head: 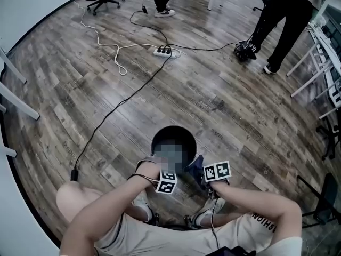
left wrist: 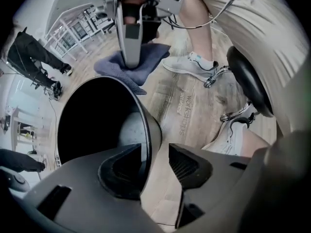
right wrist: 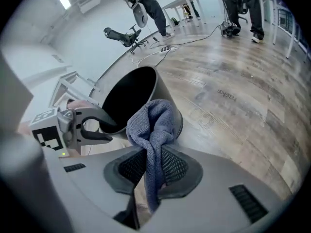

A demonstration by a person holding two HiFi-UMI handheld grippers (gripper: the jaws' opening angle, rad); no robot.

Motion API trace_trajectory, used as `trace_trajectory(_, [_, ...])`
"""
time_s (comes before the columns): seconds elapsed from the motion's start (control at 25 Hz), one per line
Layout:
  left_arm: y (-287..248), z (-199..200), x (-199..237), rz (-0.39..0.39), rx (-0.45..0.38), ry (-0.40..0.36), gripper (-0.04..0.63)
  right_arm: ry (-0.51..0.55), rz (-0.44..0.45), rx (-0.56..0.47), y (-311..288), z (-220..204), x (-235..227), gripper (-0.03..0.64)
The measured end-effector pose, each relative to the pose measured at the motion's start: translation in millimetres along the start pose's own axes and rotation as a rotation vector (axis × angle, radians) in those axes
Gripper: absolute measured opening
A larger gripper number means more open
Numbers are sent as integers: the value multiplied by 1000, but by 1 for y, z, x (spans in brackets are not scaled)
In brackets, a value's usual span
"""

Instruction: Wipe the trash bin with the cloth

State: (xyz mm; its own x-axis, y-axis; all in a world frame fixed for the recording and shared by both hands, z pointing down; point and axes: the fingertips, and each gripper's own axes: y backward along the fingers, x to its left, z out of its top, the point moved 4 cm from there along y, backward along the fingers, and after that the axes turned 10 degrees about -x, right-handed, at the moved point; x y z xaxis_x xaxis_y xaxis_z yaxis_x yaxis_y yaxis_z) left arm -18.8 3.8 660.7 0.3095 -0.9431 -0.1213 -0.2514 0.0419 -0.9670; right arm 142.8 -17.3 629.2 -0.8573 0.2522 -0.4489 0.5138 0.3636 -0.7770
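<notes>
The black trash bin (head: 173, 128) stands on the wood floor between the person's feet. My left gripper (left wrist: 154, 166) points straight down over its near rim (left wrist: 147, 130). Its jaws straddle the rim, one inside and one outside, with floor showing between the outer pad and the wall. In the head view that left gripper (head: 161, 169) sits at the bin's near left edge. My right gripper (right wrist: 153, 171) is shut on a blue-grey cloth (right wrist: 156, 125), which hangs bunched beside the bin (right wrist: 127, 95), lifted off the floor. From the left gripper view the cloth (left wrist: 148, 57) hangs under the right gripper (left wrist: 130, 52).
The person's white shoes (left wrist: 192, 64) and a stool's wheeled base (left wrist: 233, 113) are close beside the bin. A black cable (head: 117, 108) runs over the floor to a power strip (head: 166, 51). Two people (head: 282, 15) stand at the back. Table legs (head: 314, 63) are on the right.
</notes>
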Motion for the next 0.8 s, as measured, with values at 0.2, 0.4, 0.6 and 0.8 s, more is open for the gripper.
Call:
trace_trajectory(0.2, [-8, 3, -8, 31, 57, -72, 170, 32, 52, 35, -5, -18, 34, 64])
trace_trajectory(0.4, [-6, 8, -5, 65, 11, -66, 91, 30, 57, -7, -34, -19, 29, 64])
trace_trajectory(0.6, [-1, 11, -2, 58, 1, -62, 50, 36, 57, -25, -69, -21, 7, 64])
trace_trajectory(0.8, [-6, 30, -7, 11, -60, 52, 41, 100, 7, 19, -117, -55, -28, 64])
